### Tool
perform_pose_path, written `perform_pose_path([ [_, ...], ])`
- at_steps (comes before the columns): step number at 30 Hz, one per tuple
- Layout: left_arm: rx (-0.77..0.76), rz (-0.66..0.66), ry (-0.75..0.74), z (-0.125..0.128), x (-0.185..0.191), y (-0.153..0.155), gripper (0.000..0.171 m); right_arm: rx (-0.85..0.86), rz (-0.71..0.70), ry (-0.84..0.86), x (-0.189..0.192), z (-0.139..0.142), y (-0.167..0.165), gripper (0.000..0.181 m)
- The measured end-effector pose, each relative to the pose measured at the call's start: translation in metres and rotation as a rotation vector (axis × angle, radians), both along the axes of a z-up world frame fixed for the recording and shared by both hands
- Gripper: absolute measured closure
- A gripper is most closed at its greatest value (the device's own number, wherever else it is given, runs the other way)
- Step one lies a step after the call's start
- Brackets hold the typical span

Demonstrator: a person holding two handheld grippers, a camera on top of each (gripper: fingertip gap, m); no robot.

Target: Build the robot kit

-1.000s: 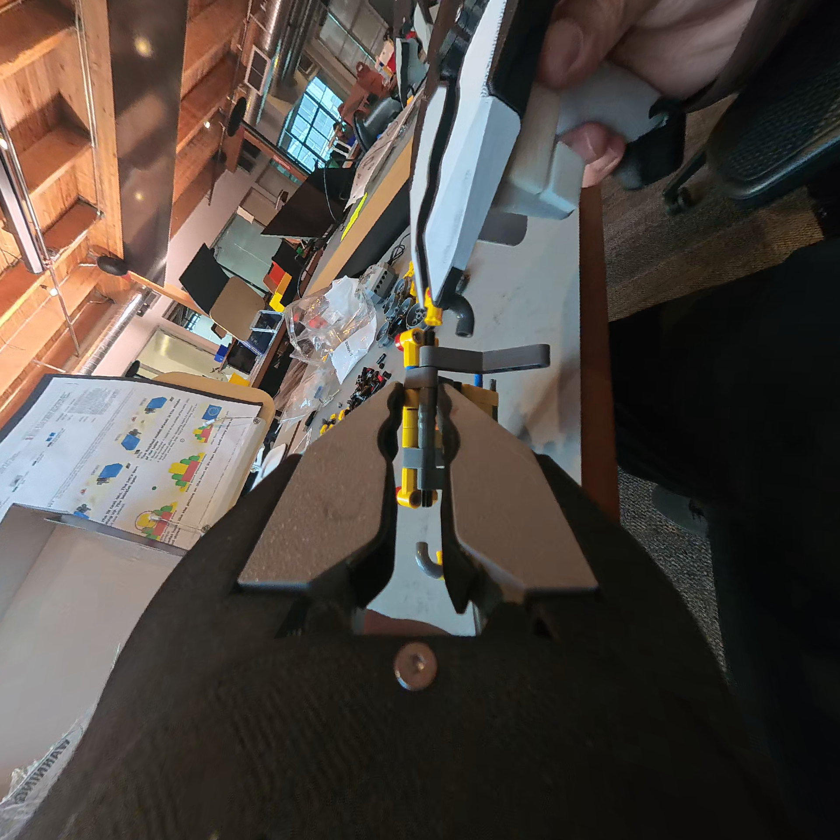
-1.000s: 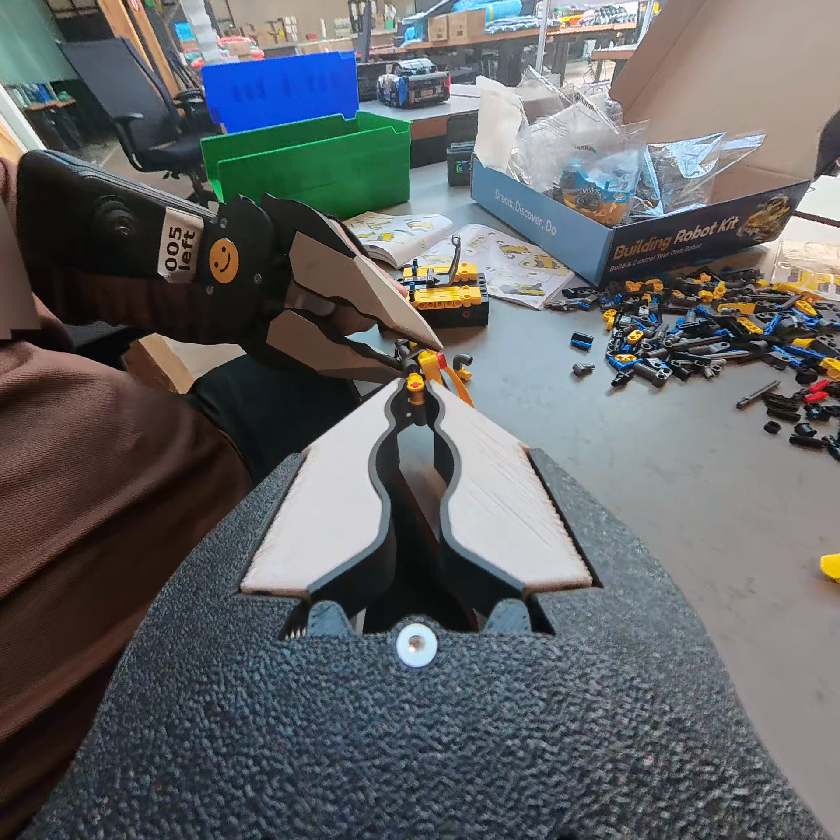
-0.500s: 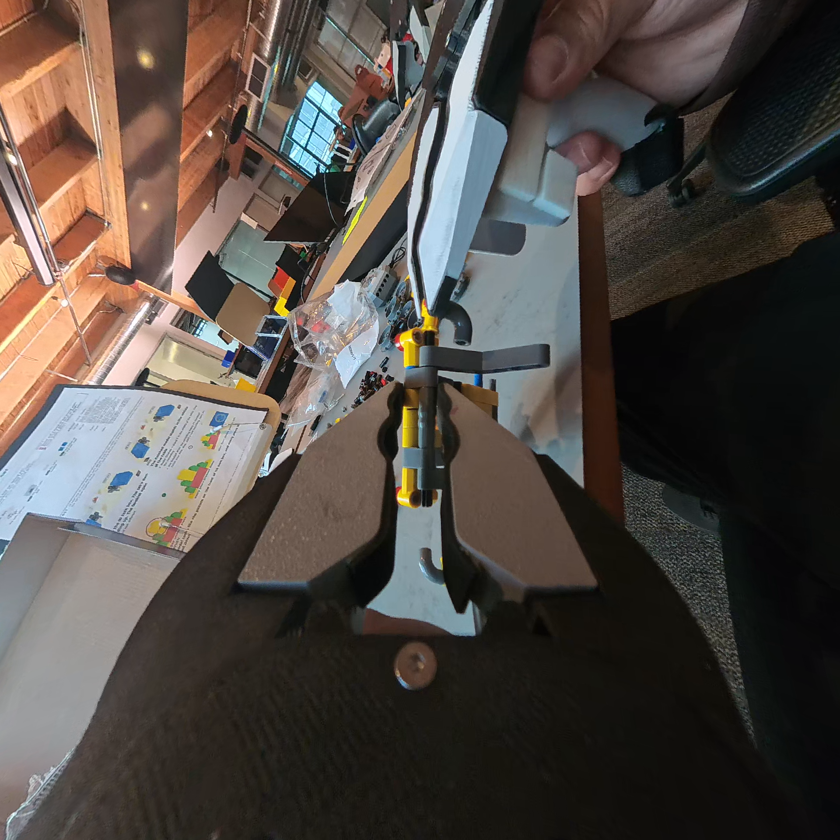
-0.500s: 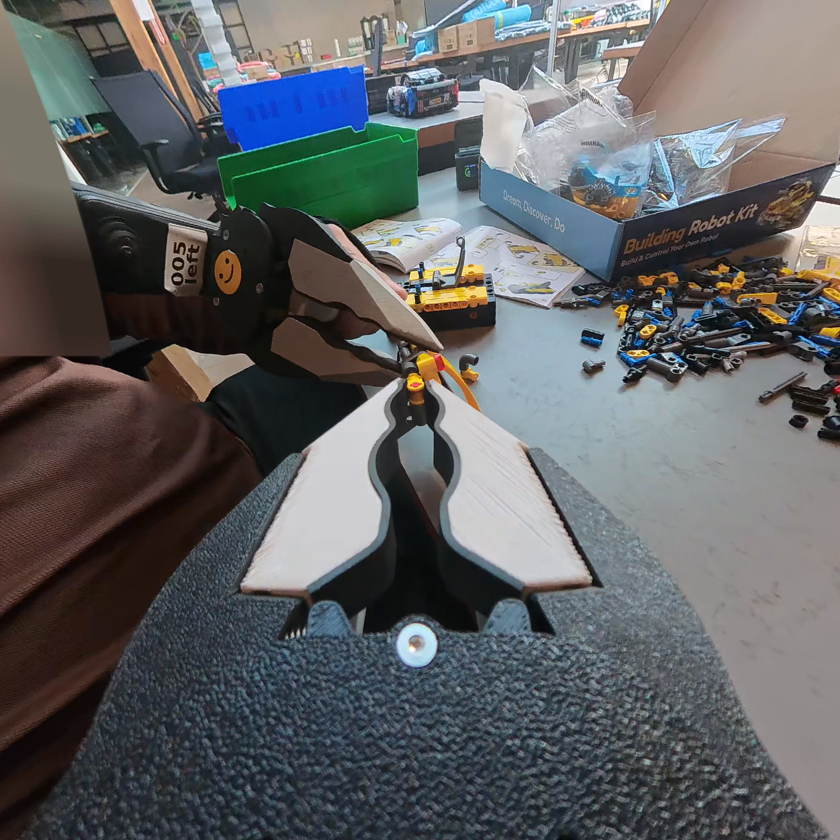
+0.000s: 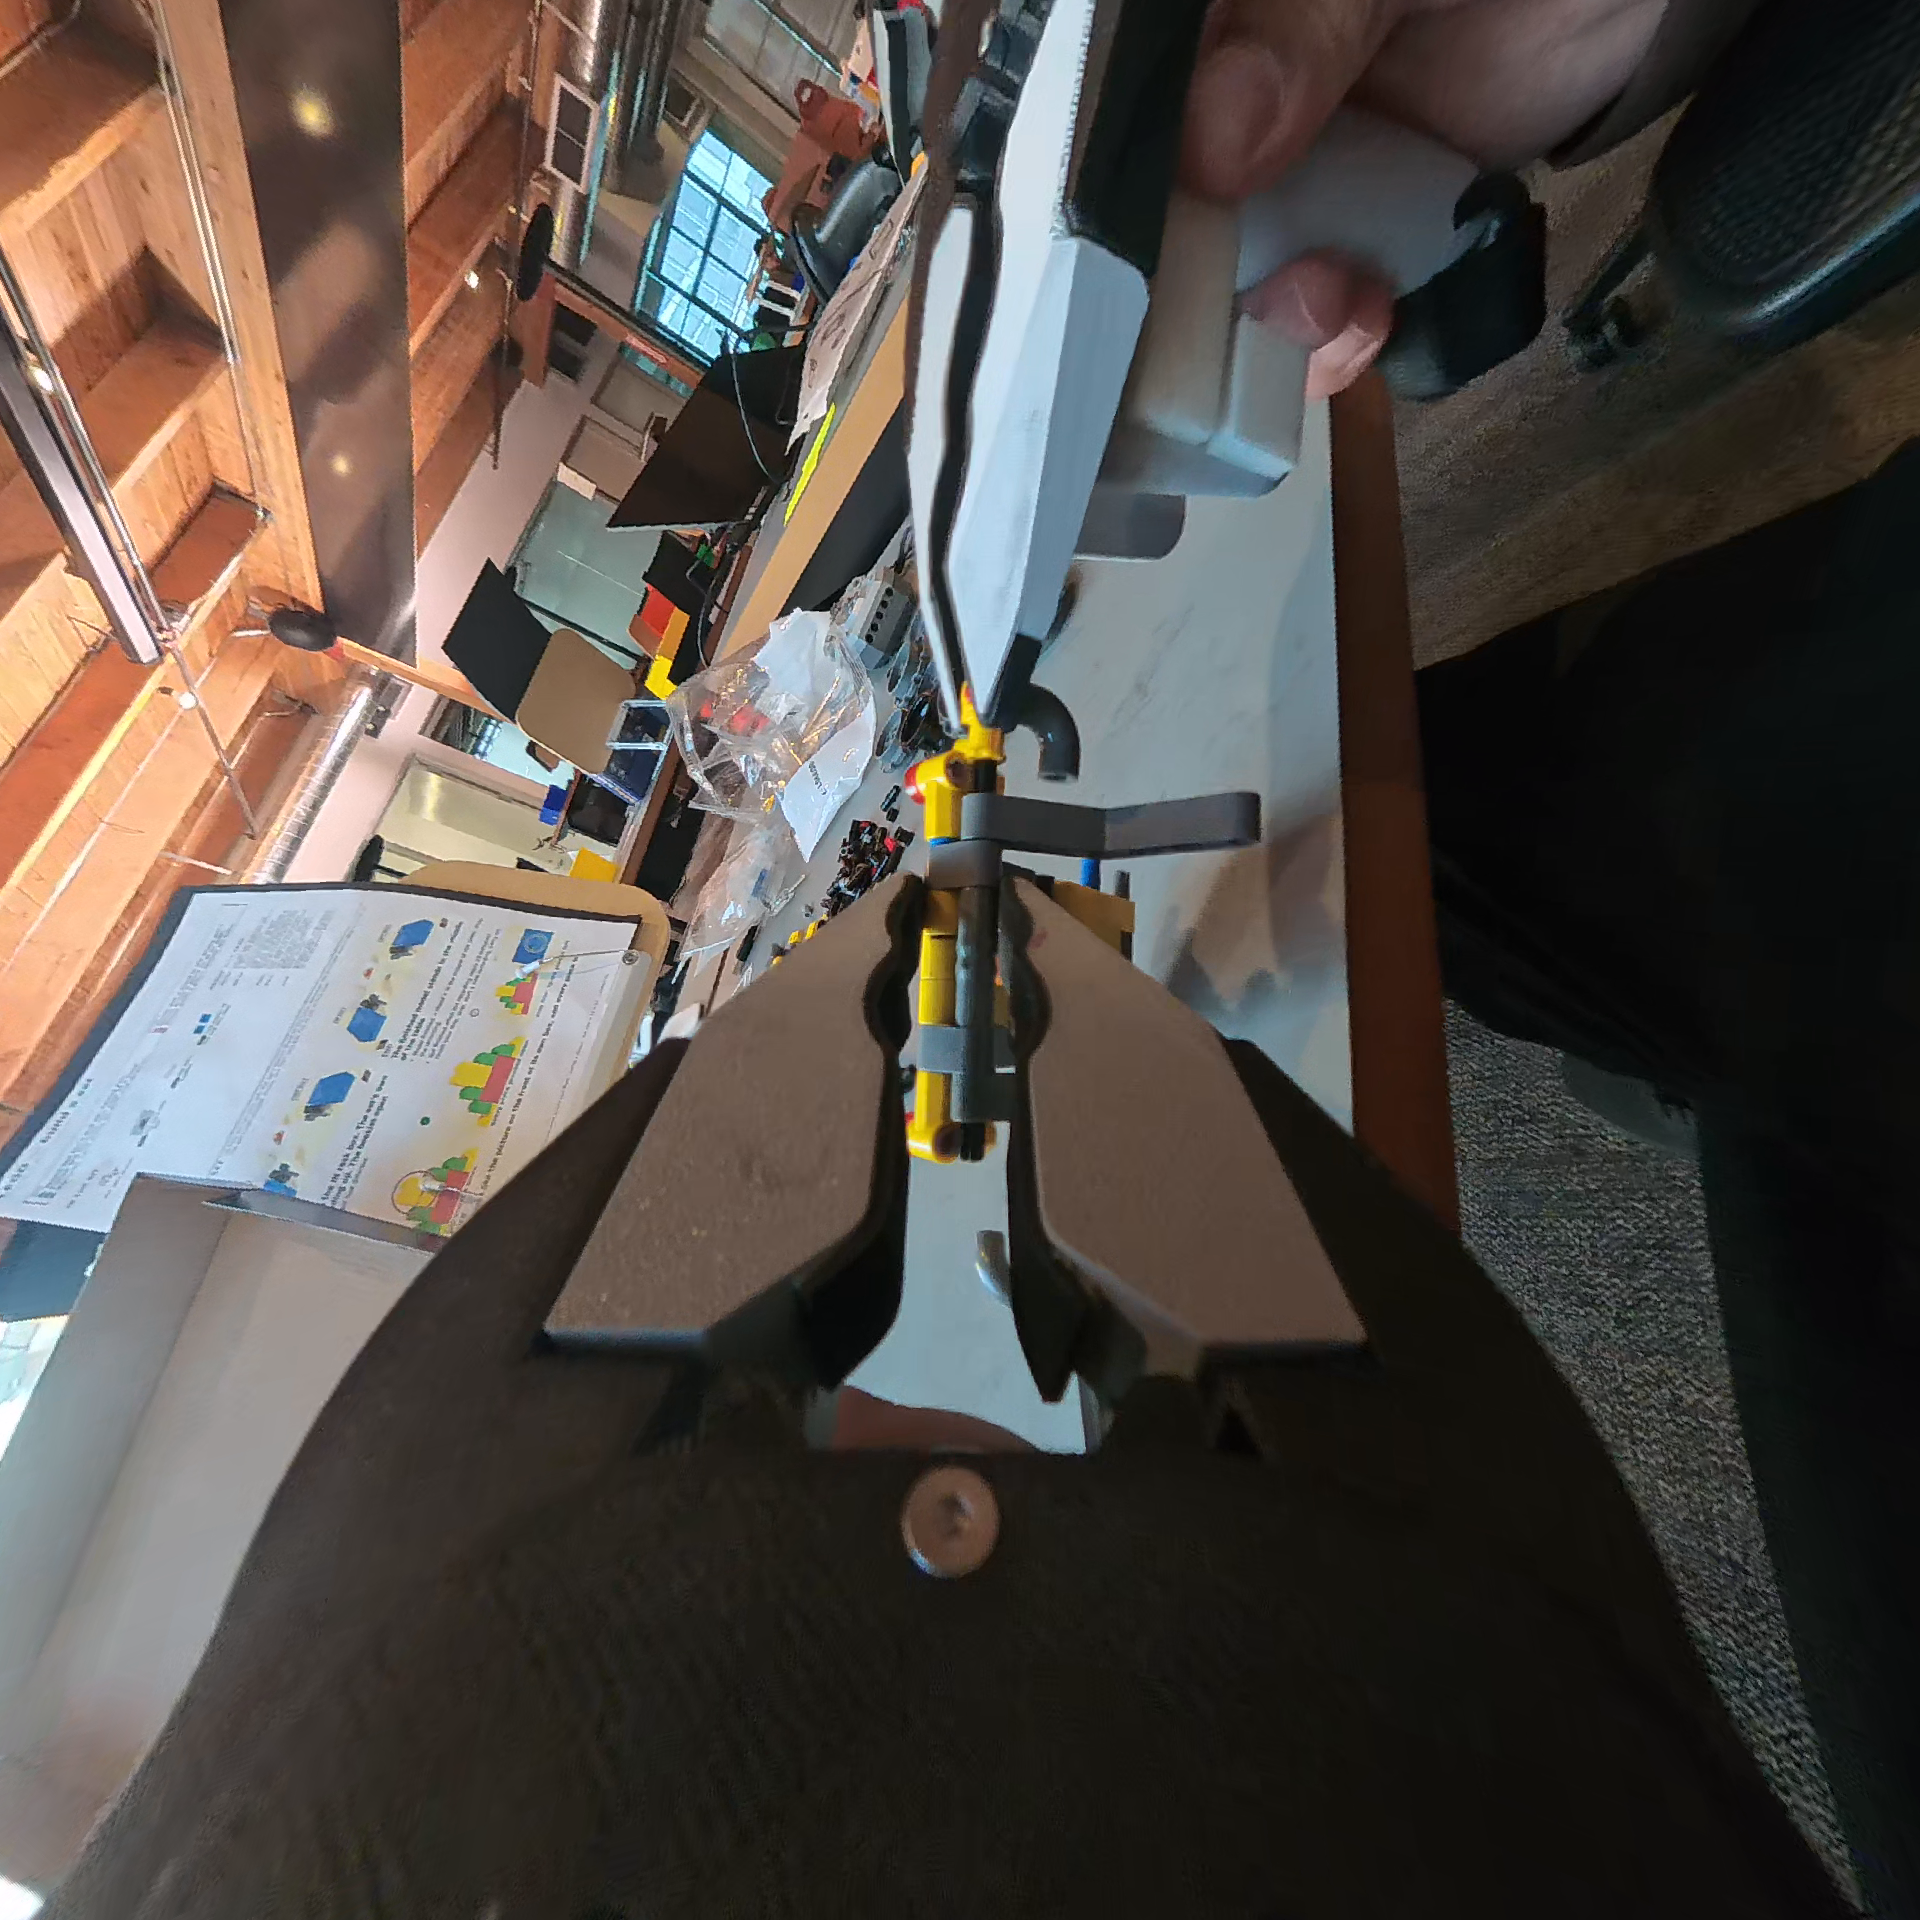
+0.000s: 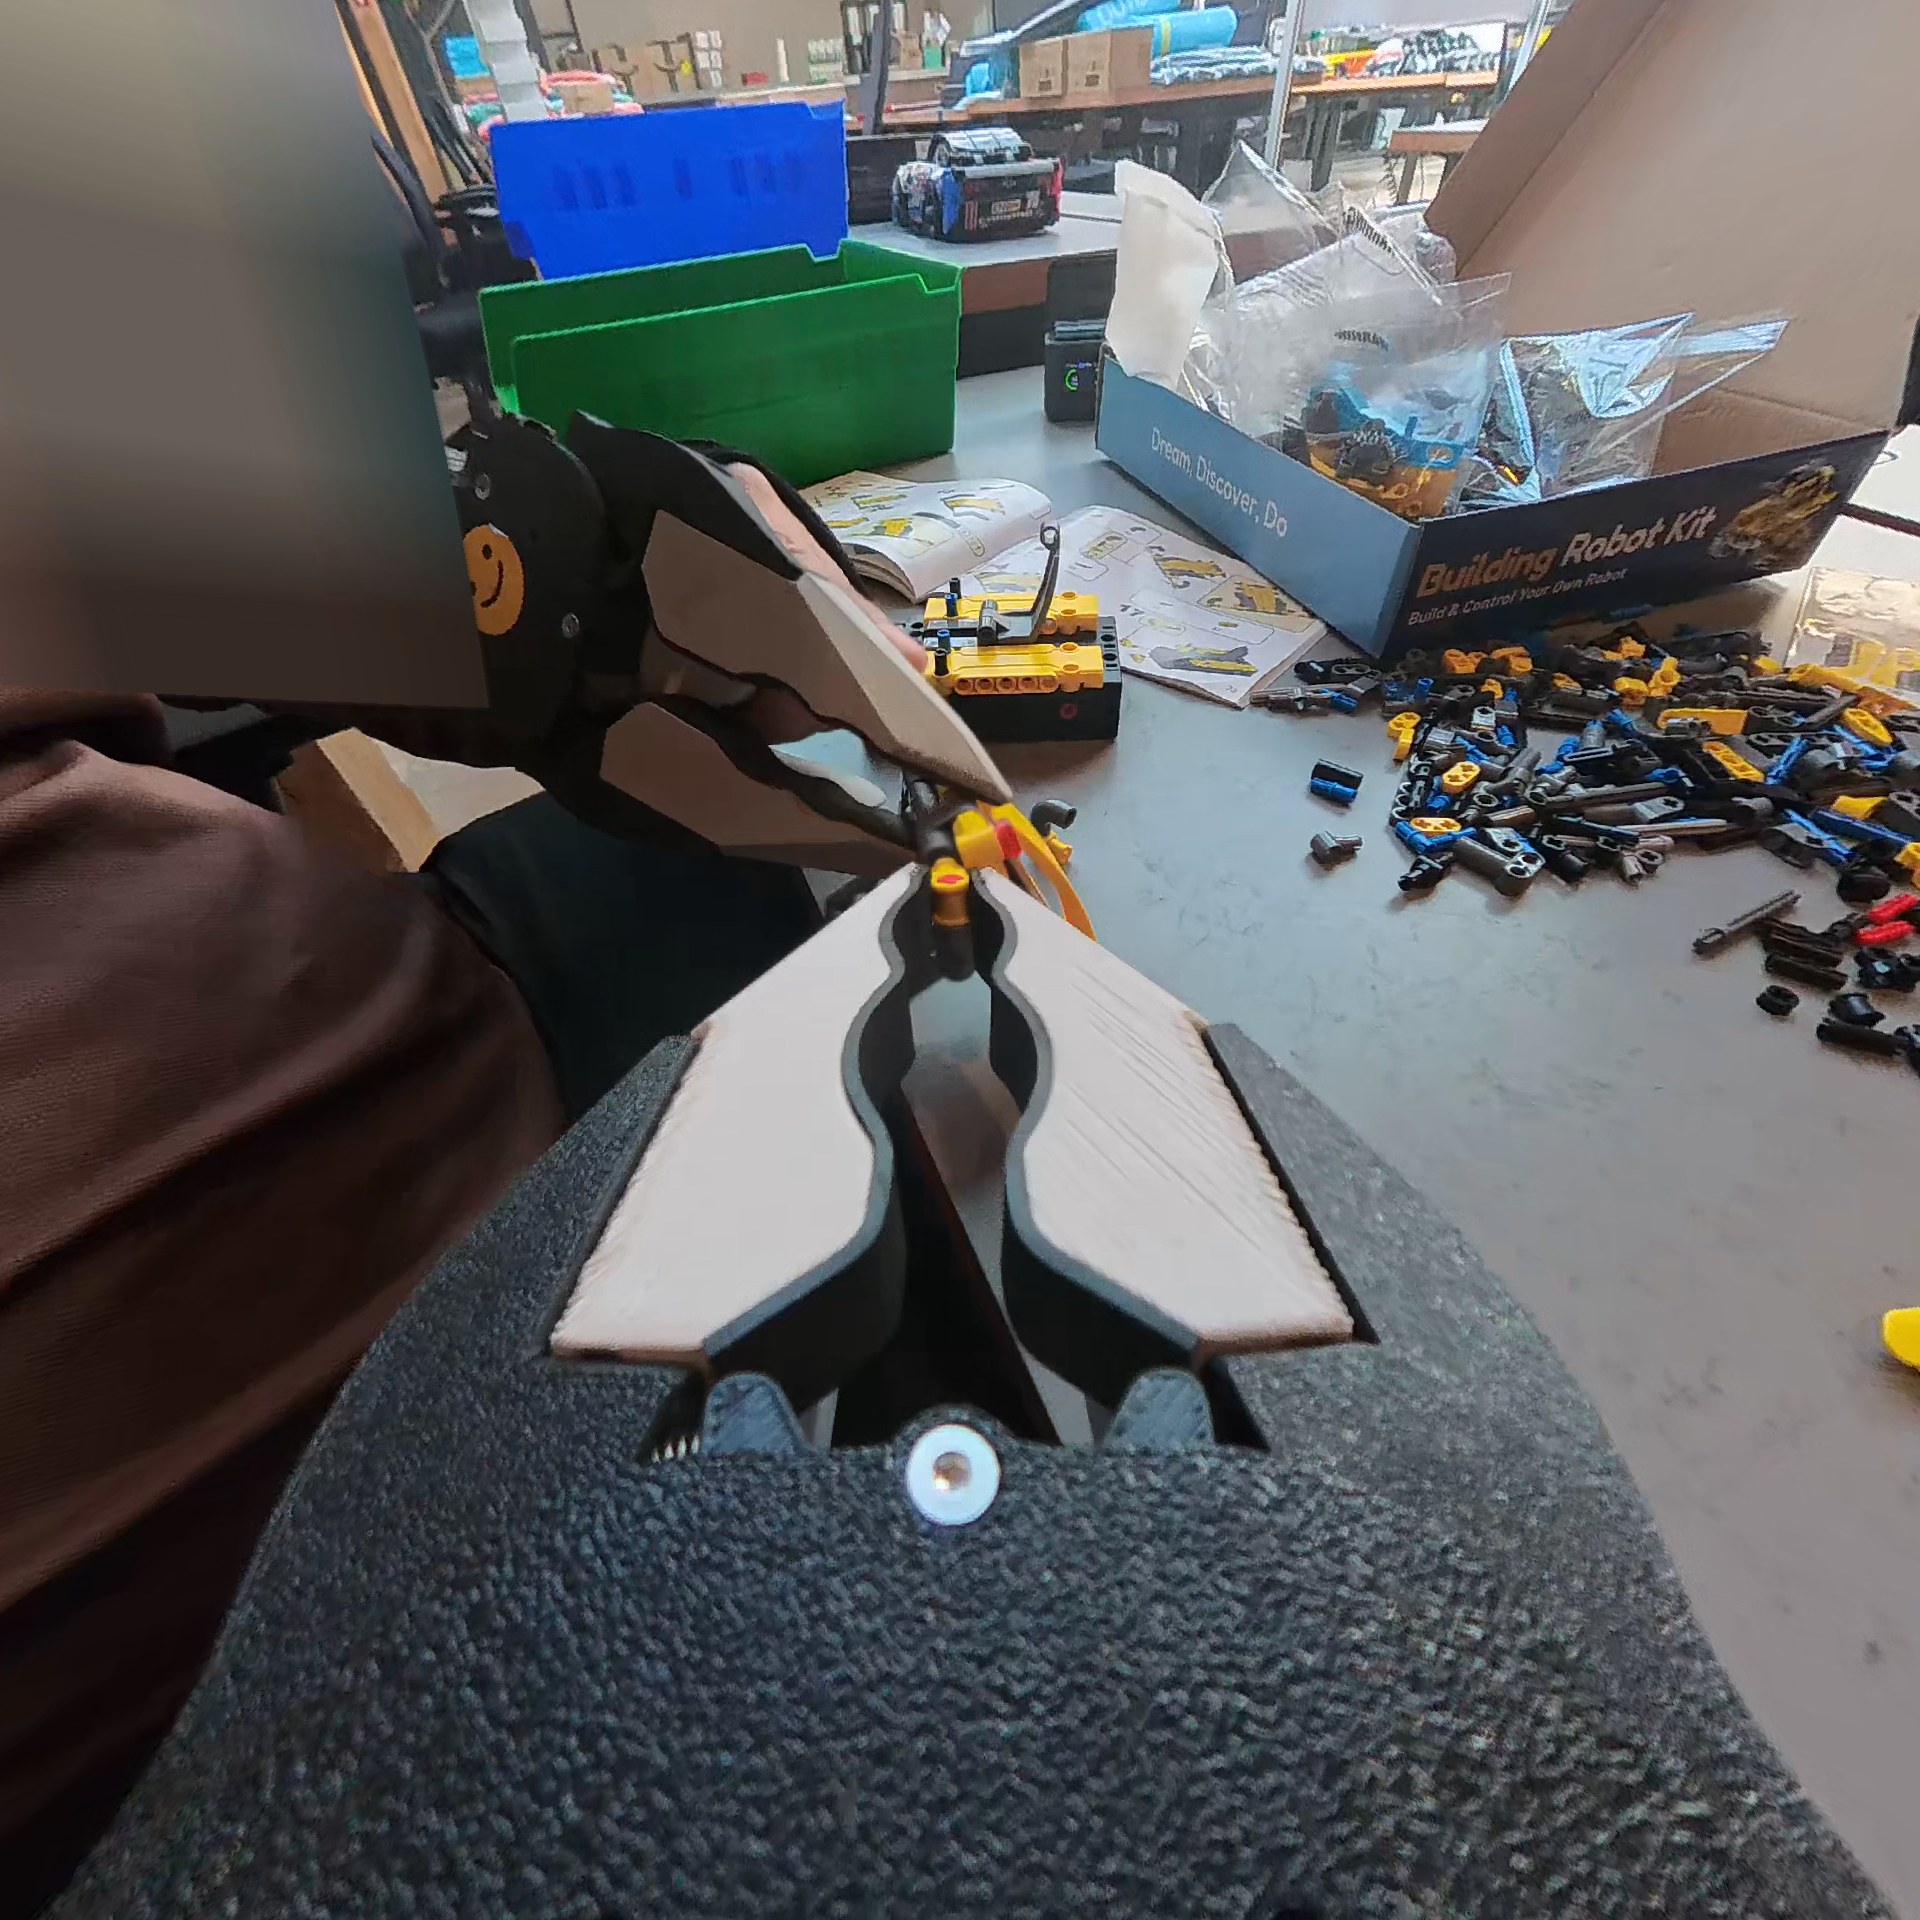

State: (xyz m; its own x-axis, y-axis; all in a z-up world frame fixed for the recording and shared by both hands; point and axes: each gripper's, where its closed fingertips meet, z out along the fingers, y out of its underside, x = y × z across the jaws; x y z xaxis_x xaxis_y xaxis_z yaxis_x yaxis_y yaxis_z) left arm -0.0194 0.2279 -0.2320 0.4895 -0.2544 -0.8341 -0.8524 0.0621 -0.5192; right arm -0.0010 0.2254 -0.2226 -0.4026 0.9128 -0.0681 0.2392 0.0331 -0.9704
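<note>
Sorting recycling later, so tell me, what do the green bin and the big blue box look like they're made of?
Green bin: looks like moulded plastic, smooth with a slight sheen and even colour. Blue box: printed cardboard, going by the raw brown inside of its open flap.

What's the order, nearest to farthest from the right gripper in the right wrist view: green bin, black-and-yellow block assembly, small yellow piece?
From the right gripper:
1. small yellow piece, between its jaws at the tips.
2. black-and-yellow block assembly, on the table just ahead.
3. green bin, farther back, to the left.
</note>
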Motion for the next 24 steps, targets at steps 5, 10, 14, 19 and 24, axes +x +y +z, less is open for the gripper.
perform_pose_path([
  [5,-0.023,0.006,-0.009,0.001,0.000,0.004,0.161,-0.128,0.005,-0.026,-0.003,0.004,0.003,0.174],
  [10,-0.057,0.019,-0.148,0.002,-0.006,0.008,0.160,-0.024,-0.040,0.007,-0.008,-0.002,0.011,0.175],
  [14,-0.074,0.006,-0.208,0.004,-0.009,0.011,0.160,-0.022,-0.047,0.012,-0.011,-0.002,0.015,0.175],
  [19,-0.102,-0.028,-0.205,0.004,-0.012,0.012,0.161,-0.013,0.025,0.002,-0.015,-0.002,0.017,0.174],
  [24,-0.145,-0.040,-0.235,0.004,-0.016,0.013,0.161,0.074,0.082,0.001,-0.019,-0.002,0.018,0.175],
])
